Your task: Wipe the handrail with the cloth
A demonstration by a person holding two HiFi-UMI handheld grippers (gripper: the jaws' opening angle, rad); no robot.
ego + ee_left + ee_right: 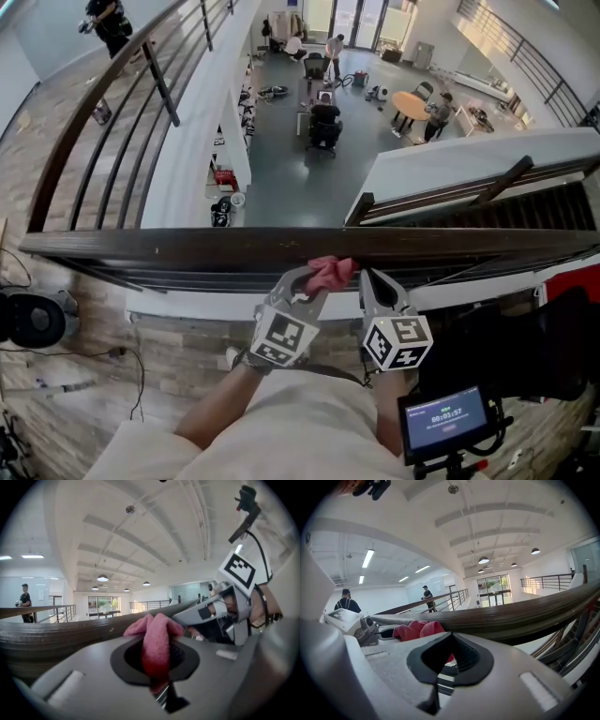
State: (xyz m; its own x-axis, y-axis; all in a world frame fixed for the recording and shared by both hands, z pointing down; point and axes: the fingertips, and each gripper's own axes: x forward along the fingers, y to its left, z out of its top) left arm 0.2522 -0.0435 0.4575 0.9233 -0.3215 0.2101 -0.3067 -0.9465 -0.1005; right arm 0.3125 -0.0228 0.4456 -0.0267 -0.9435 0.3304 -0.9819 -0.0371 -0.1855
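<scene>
The dark wooden handrail (187, 246) runs straight across the head view. My left gripper (314, 274) is at its near edge, shut on a pink cloth (335, 271) that rests against the rail. In the left gripper view the cloth (157, 637) bulges up between the closed jaws of the left gripper (155, 663), beside the handrail (47, 634). My right gripper (368, 278) sits just right of the cloth, shut and holding nothing. From the right gripper (450, 660), the cloth (415, 631) lies to the left under the handrail (511, 613).
Beyond the rail is a drop to a lower floor with desks and people (323, 122). A second railing (112, 112) runs away at the left, with a person (111, 23) beside it. A small screen on a stand (445, 419) is at lower right, a black round device (33, 319) at left.
</scene>
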